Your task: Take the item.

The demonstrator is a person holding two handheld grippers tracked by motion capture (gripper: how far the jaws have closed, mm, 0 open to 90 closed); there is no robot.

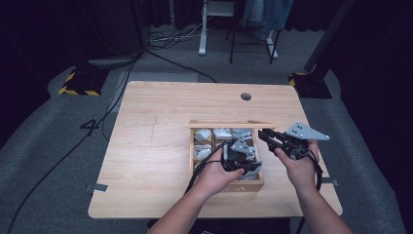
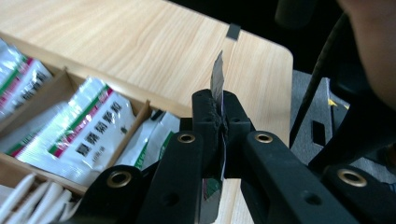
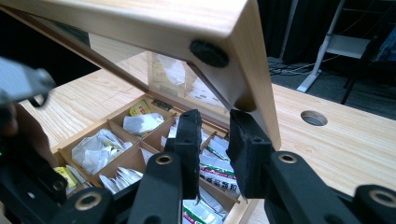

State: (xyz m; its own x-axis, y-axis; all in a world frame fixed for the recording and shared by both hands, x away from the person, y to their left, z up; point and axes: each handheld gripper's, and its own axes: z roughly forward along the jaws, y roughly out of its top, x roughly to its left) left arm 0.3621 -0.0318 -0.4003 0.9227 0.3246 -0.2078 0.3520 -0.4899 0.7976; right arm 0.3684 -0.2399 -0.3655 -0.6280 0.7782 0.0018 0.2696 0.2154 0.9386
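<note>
Setting: a recording studio or lab, arranged for filmed bench work rather than a home or shop.

- Pale wood-grain bench (image 1: 160, 141) with rounded corners and a round cable hole (image 1: 246, 96), standing alone on grey carpet (image 1: 44, 161).
- Dark curtained surrounds on every side, leaving the bench as the one lit area.
- Black weighted stand bases edged in yellow-and-black hazard tape (image 1: 80, 83) at the left, a matching black base (image 1: 311, 84) at the right with a slanted pole rising from it.
- Loose black cables (image 1: 97, 129) trailing over the floor.
- White metal desk legs (image 1: 203, 29) at the back.
- Strips of grey tape (image 1: 97, 187) marking the bench edge.
</note>
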